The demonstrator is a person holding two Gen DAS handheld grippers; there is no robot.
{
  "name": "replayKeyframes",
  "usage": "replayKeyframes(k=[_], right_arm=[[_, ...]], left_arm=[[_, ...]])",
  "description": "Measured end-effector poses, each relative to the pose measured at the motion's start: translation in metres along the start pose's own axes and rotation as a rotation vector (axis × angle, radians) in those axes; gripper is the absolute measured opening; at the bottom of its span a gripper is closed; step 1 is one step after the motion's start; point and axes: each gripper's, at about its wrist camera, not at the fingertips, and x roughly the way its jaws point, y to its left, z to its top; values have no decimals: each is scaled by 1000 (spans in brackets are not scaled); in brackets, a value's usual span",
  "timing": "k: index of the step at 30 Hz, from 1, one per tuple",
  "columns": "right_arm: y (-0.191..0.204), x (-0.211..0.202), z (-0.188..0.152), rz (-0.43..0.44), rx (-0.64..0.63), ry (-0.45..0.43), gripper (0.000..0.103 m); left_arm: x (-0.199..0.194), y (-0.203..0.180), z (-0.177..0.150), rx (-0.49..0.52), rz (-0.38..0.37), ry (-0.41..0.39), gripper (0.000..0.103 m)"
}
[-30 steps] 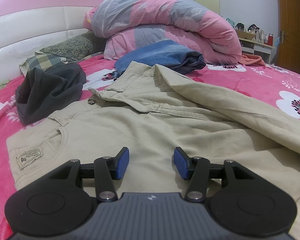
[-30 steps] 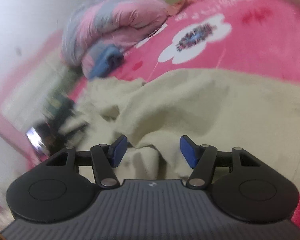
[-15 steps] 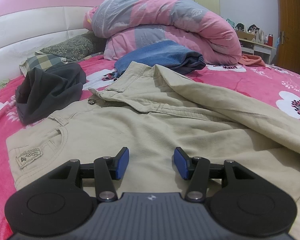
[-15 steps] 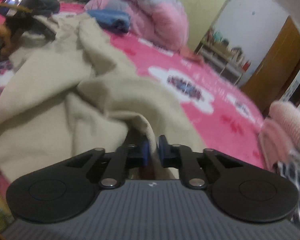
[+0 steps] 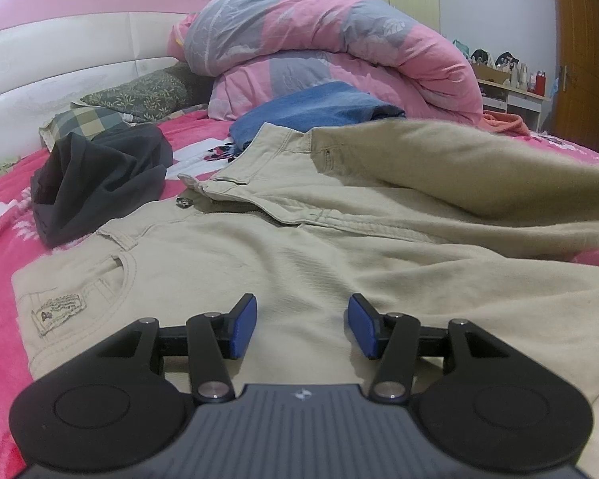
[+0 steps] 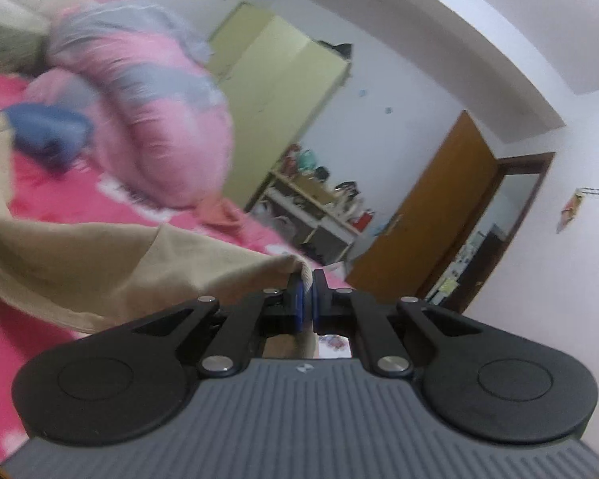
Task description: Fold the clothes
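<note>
My right gripper (image 6: pixel 306 299) is clenched on the hem end of one leg of the khaki trousers (image 5: pixel 299 247), and it holds this end up in the air, above the pink bed cover (image 6: pixel 60 207). In the right wrist view the cloth (image 6: pixel 100 263) hangs from my pads like a stretched band back toward the rest of the garment. My left gripper (image 5: pixel 302 325) has its pads wide apart and grasps nothing; it is low over the seat part of the trousers, near the back pocket with the small label (image 5: pixel 58 311).

The trousers lie on the bed with the waistband (image 5: pixel 235 183) toward the rolled pink and grey duvet (image 5: pixel 319 52). The waist is not closed flat; one side lies partly over the other, and the lifted leg crosses above the lower one. So I judge the fold is only in progress: one leg is being carried, and no neat packet is seen. A folded blue jeans (image 5: pixel 315 111) lies just in front of the duvet, and a dark grey garment (image 5: pixel 96 183) lies crumpled left of the waistband, so it seems more clothes remain.
</note>
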Motion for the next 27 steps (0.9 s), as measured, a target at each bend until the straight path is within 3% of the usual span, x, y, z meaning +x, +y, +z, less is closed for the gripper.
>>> replayKeyframes(k=[4,10,12,14,15,17,20,22,25,27], right_arm=[[2,51,-10,-40,-33,57,3],[46,106,-97,138,4,391,6],[56,118,-123,191,40,494,12],[46,109,-137,217,146,552,27],[36,99,-138,220,204,547,31],[11,70,-136,232,334,508,51],[-17,17,-127,308,493,427,57],[-14,-15,-118,439,521,360,61],[9,-62,-110,674,512,271,75],[36,-81,-108,807,497,258,81]], left_arm=[[-1,1,0,-5,-3,-1,52],[-1,1,-1,-8,-7,-1,53],[-1,1,0,-10,-8,-1,53],[-1,1,-1,-10,-9,-1,53],[-1,2,-1,-10,-8,-1,53],[-1,2,-1,-9,-7,-1,53],[-1,2,-1,-9,-8,0,53],[-1,1,-1,-8,-7,1,53],[-2,-2,0,3,2,6,54],[-2,-3,2,6,9,17,55]])
